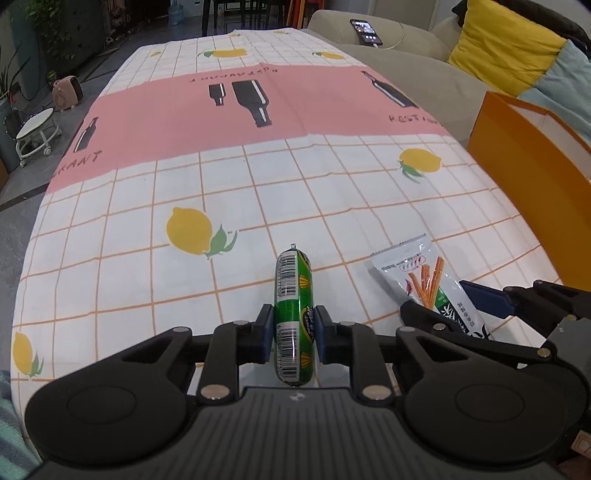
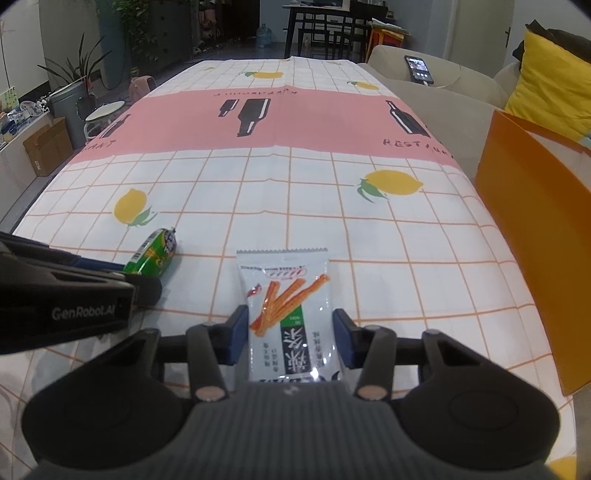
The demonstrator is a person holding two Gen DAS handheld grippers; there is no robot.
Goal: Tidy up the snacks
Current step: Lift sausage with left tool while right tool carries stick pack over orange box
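A green sausage stick (image 1: 293, 280) lies on the lemon-print tablecloth (image 1: 258, 192), pointing away from me. My left gripper (image 1: 293, 332) is shut on its near half, both blue pads pressed against its sides. To its right a white packet of orange spicy sticks (image 2: 284, 288) lies flat. My right gripper (image 2: 290, 332) straddles the packet's lower half, the pads touching both side edges. In the right wrist view the sausage stick (image 2: 155, 254) shows at the left inside the left gripper (image 2: 125, 275). The left wrist view shows the packet (image 1: 413, 266) and right gripper (image 1: 436, 295) at lower right.
An open orange box (image 2: 535, 221) stands at the table's right edge, near the packet. Behind it is a beige sofa (image 1: 406, 70) with a yellow cushion (image 1: 506, 48) and a phone (image 1: 365, 31). A white stool (image 1: 37, 129) stands on the floor at left.
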